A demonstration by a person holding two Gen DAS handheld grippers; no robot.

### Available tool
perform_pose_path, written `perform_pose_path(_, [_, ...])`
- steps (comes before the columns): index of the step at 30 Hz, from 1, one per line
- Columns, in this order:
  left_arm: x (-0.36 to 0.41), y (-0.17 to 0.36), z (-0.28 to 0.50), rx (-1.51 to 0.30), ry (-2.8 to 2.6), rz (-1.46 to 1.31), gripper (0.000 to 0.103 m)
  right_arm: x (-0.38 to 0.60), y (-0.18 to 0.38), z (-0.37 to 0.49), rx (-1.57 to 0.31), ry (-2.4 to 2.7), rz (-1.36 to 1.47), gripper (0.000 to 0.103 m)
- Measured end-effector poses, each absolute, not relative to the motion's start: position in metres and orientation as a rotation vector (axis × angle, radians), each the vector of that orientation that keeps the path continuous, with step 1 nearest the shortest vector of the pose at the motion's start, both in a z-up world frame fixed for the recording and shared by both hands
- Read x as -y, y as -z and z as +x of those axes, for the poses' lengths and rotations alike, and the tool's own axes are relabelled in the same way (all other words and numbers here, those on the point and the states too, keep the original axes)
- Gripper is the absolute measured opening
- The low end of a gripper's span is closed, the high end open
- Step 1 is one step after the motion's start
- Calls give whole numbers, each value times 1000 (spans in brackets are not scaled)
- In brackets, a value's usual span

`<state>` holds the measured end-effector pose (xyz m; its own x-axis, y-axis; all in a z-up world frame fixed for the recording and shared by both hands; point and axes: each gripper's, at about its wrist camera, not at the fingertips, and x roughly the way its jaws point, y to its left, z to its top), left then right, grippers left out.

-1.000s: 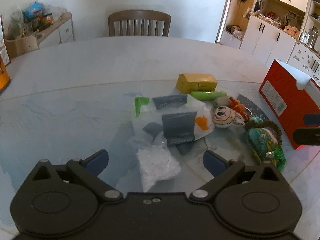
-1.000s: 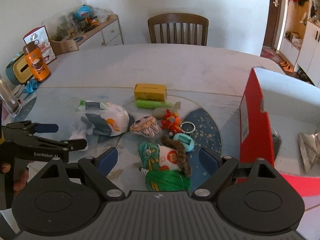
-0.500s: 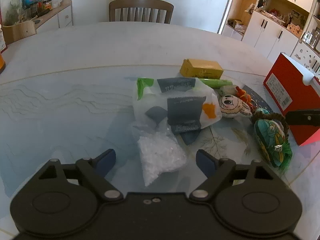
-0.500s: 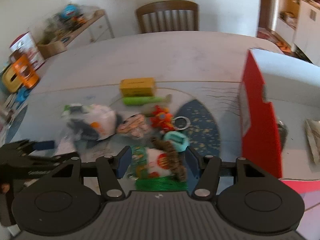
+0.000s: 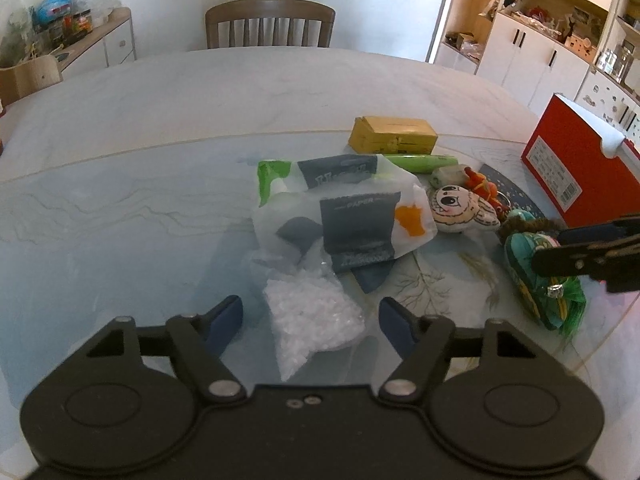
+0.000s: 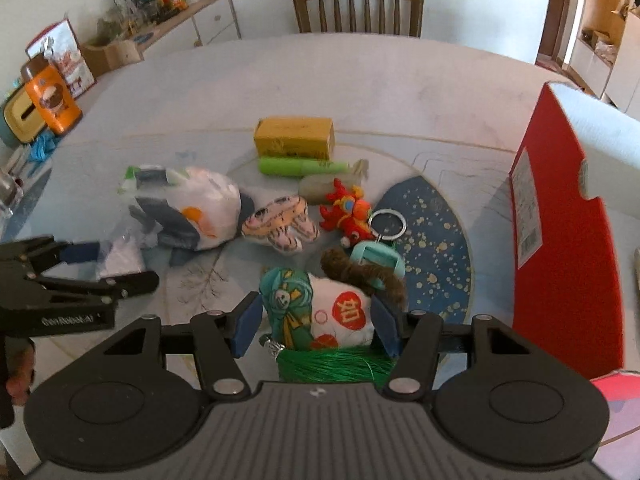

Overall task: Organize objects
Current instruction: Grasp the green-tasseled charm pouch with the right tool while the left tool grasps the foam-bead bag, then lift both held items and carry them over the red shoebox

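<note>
Straddling green-tasselled pouch [image 6: 320, 316] crosswise, right hand-held gripper [image 6: 316, 320] pinching it; left hand-held gripper [image 5: 310, 322] spread around clear bag [image 5: 312, 320].

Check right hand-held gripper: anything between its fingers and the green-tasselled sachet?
Nothing visible. The right hand-held gripper already straddles the sachet, one finger on each side. The red box stands to its right, no item between.

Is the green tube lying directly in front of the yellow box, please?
Yes, the green tube lies along the near side of the yellow box.
</note>
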<state>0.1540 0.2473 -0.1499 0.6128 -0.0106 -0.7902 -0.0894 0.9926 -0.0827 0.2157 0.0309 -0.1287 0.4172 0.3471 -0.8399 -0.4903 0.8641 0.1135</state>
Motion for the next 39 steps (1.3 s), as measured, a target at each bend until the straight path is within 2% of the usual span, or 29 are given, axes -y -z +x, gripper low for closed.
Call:
perform_pose_path(5, [-245,148,154,-910,-43,-101,56,-34,134,218,-1019,-529,-186,61])
perform_pose_path(7, [-245,148,154,-912,-45,-102,54,-35,134,219,-1019,-531,-195,61])
perform_pose_path(11, [-243,147,154,-918,-39,-98,45,-36,133,216,-1011,-534,-208,52])
perform_pose_path(16, [-241,144,152,-929,-34,-109,39,-34,128,212,-1000,-551,-202,47])
perform_pose_path(39, [-186,53,148,-865,157,-153,37,30,17,179,-854,-586,-34,46])
